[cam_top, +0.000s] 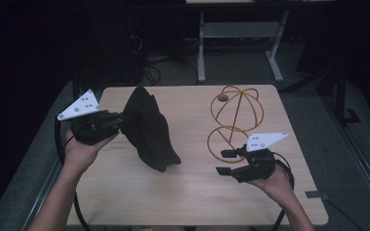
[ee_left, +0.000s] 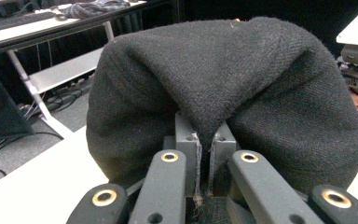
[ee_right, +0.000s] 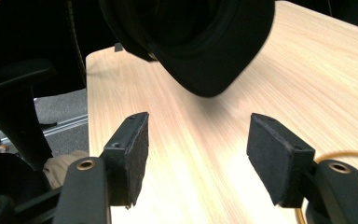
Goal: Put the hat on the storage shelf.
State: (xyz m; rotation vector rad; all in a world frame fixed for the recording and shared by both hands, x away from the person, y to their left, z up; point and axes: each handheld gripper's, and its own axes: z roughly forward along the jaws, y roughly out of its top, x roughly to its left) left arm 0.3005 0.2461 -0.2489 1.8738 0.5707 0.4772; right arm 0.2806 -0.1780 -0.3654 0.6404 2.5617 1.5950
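1. Cap (cam_top: 149, 129), black and made of wool-like cloth, is the landmark here: it hangs over the left half of the table (cam_top: 183, 202), its lower end touching or nearly touching the wood.
2. Left claw (cam_top: 121, 121) sits at the cap's left edge, held level in the person's left hand (cam_top: 79, 149). Its jaws are pinched tight on a fold of the cloth; in the left gripper view the fabric (ee_left: 223, 88) bulges up and over the closed pads.
3. Right claw (cam_top: 225, 162) is well to the right of the cap and apart from it, held in the right hand (cam_top: 274, 185). Its jaws stand apart with nothing between them, and the right gripper view shows bare wood between the two pads (ee_right: 133, 154).
4. Wire frame (cam_top: 235, 122), orange and made of looped hoops, stands on the table to the right of the cap, just behind the right claw.
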